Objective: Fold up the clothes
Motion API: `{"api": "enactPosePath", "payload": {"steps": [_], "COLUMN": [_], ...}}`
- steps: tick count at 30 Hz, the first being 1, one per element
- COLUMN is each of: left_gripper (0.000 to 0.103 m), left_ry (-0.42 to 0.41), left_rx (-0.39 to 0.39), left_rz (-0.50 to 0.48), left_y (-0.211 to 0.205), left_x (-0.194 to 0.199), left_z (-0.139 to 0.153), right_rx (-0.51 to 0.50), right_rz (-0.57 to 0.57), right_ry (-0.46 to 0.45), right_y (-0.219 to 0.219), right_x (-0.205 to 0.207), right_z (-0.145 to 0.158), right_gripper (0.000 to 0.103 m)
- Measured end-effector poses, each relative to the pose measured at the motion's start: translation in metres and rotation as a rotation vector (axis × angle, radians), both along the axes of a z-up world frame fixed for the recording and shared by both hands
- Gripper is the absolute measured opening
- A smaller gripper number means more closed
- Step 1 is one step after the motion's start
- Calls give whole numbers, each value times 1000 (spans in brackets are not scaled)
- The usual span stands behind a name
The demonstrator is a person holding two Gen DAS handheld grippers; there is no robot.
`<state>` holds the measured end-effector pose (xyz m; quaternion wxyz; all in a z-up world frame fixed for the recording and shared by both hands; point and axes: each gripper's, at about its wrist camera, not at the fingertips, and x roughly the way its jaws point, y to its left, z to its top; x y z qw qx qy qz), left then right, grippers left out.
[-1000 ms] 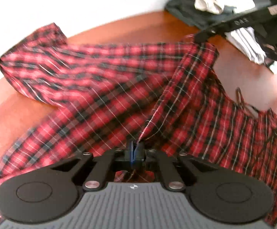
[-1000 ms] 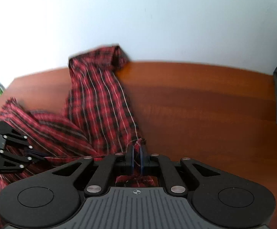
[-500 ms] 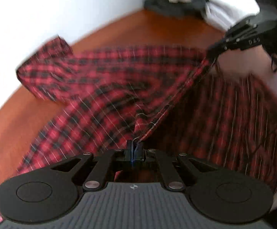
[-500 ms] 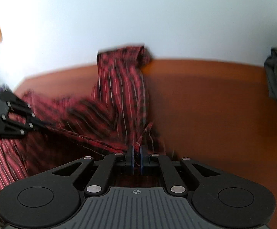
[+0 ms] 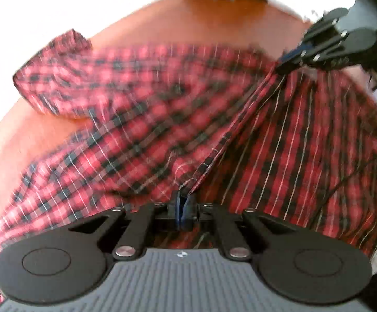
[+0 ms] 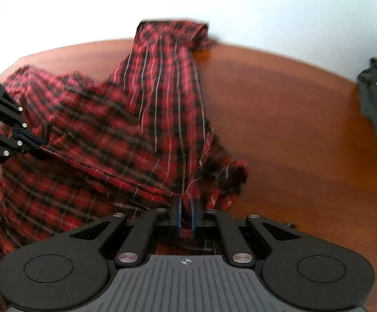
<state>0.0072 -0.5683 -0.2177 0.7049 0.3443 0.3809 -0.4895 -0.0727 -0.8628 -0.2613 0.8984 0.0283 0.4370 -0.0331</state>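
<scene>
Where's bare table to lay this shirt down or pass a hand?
Widest free patch: bare wood table between the plaid shirt and the dark clothes pile by the wall. A narrower strip lies beyond the shirt's sleeve. Crowded: the shirt covers the side where the left gripper and right gripper pinch its hem.

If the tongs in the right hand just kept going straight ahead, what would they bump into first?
The right tongs are already shut on the red plaid shirt, so they would push further into its bunched cloth, then probably the wooden table; depth is unclear.
</scene>
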Motion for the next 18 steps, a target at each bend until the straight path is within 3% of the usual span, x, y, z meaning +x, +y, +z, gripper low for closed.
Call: {"api": "enactPosePath", "payload": {"steps": [3,6,9,11,15,18], "left_gripper": [6,8,22,39,53,55], "left_ry": [32,58,70,78,86,75], "left_rx": [-37,-55,-76,-90,-123,-150], "left_rz": [27,67,113,143,213,303], "left_y": [2,12,26,36,58,86], "left_x": [1,-1,-4,-6,-9,-6], "left_z": [10,11,13,15,19,23], "right_rx": [-22,-23,-27,-44,-69,-73], "right_rz": [-24,-14,-20,-40,-87,-90], "right_ry": [-29,0,6,2,-21,-32], "right_y": [1,2,7,11,20,27], "right_x": [0,-2,-5,-6,-13,-22], "right_z": [10,3,2,5,17,26], "right_gripper": [9,9,10,16,28,31]}}
